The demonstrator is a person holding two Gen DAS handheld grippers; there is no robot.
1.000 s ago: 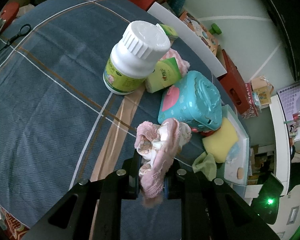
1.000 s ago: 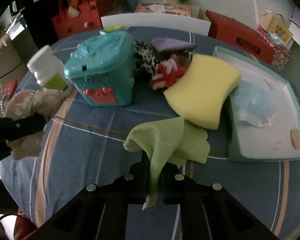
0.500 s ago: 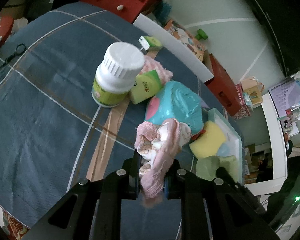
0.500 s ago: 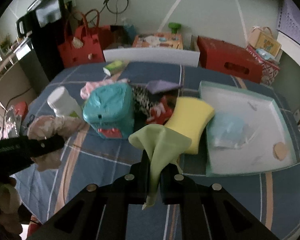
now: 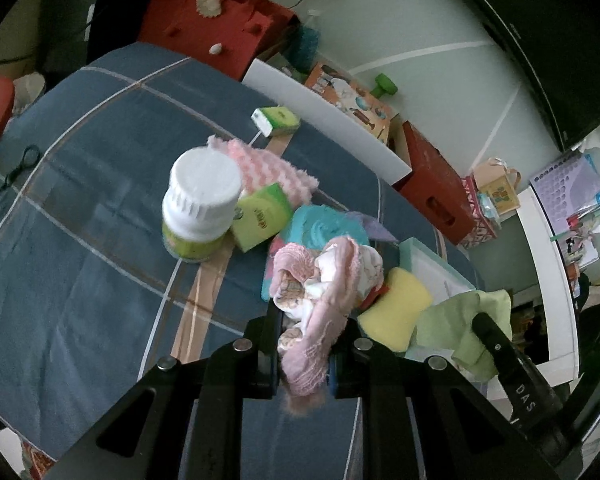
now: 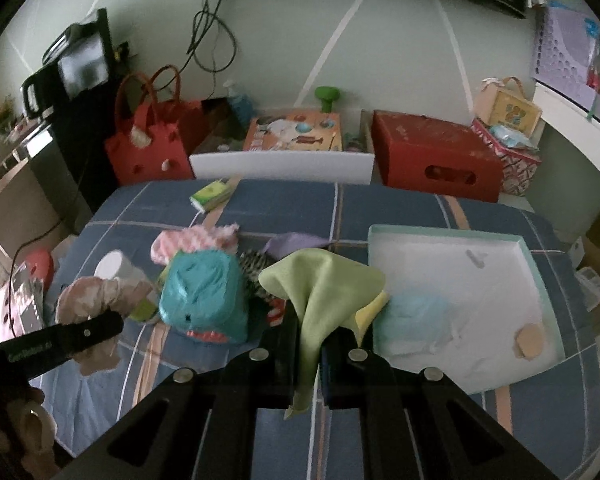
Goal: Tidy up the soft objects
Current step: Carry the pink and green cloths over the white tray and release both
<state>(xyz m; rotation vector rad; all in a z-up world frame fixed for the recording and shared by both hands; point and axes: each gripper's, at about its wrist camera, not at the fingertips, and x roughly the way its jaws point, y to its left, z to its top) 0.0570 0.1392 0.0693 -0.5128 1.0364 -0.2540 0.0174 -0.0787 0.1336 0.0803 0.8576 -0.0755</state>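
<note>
The left hand-held gripper (image 5: 303, 354) is clamped on a bunched pink cloth (image 5: 320, 288), which sticks up from between the closed jaws just below the centre of the left wrist view, lifted clear of the counter (image 5: 80, 272) with its blue plaid cover. The right hand-held gripper (image 6: 310, 350) pinches a light green cloth (image 6: 320, 284) the same way; its loose top fans out at the centre of the right wrist view, and a narrow tail hangs below the jaws.

Behind the pink cloth, toward the middle left of the left wrist view, a white-capped bottle (image 5: 200, 208) stands upright, touching a small green pack (image 5: 262, 216). A fluffy pink-and-white cloth (image 5: 272, 172) lies just beyond them, and another green pack (image 5: 276, 120) sits further up. A teal plastic basket (image 6: 204, 296) stands at centre left of the right wrist view. A yellow sponge (image 5: 396, 308) lies beside it, against the edge of a shallow mint-rimmed tray (image 6: 452, 234) at right. In the tray lie a pale blue face mask (image 6: 416, 316) and a small tan disc (image 6: 530, 340).
</note>
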